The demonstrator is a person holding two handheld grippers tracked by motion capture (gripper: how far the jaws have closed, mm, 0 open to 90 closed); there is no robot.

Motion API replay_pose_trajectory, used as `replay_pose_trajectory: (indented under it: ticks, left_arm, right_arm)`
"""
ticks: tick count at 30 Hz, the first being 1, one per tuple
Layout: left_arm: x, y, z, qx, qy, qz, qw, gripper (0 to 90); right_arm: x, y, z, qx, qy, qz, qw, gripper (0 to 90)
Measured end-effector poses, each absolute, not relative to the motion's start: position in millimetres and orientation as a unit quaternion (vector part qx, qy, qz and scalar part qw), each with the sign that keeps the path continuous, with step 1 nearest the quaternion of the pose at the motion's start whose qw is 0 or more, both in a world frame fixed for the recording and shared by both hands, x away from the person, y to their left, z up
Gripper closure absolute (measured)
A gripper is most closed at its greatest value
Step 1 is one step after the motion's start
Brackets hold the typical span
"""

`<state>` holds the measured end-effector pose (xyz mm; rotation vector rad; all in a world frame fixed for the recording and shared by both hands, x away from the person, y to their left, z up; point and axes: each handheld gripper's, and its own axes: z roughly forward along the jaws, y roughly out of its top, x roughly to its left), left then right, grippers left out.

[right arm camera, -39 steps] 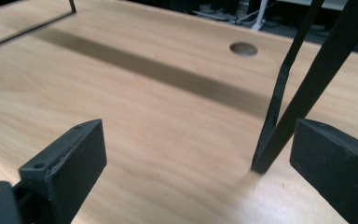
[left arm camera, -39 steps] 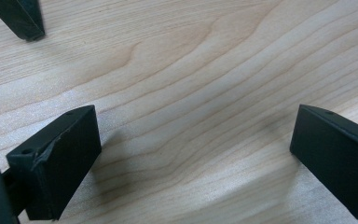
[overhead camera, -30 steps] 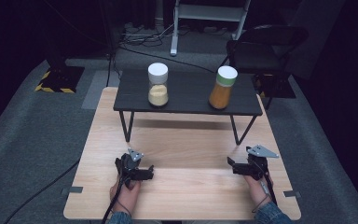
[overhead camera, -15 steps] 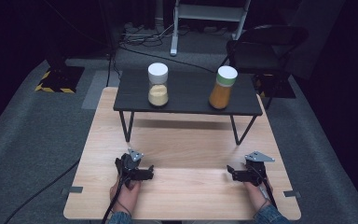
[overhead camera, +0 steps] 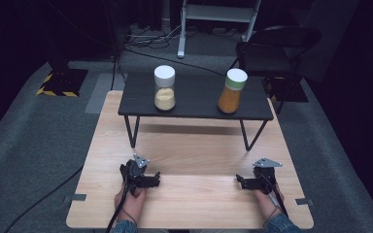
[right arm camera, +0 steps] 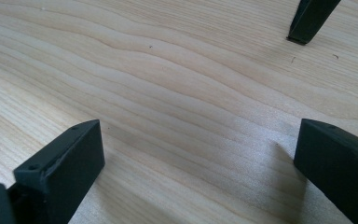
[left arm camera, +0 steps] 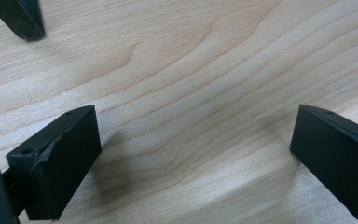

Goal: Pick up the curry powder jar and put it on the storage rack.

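Both grippers rest low on the wooden table, jaws spread wide and empty, with the two jars well ahead of them.

Your left gripper (overhead camera: 151, 178) and right gripper (overhead camera: 243, 182) hold nothing; between their fingers lies bare wooden table (left arm camera: 191, 93). The white-lidded jar (overhead camera: 164, 88) and the green-lidded jar (overhead camera: 233, 91) stand upright on the black raised shelf (overhead camera: 194, 109), well beyond and above your fingertips. Reach straight forward at this height and you likely strike the shelf's edge or a shelf leg (right arm camera: 310, 21), jolting both jars. Come in too high on these tall jars and a push near the lid could tip them.
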<state>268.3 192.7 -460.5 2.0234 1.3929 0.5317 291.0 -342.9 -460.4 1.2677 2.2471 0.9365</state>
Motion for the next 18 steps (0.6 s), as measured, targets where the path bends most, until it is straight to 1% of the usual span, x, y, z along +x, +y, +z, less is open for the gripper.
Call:
replay_pose_trajectory:
  ticks: [18]
  left_arm:
    - [268.3, 192.7, -460.5, 0.766, 0.527, 0.201, 0.309, 1.7]
  right_arm:
    - [291.6, -343.0, -460.4, 0.451, 0.804, 0.334, 0.197, 0.8]
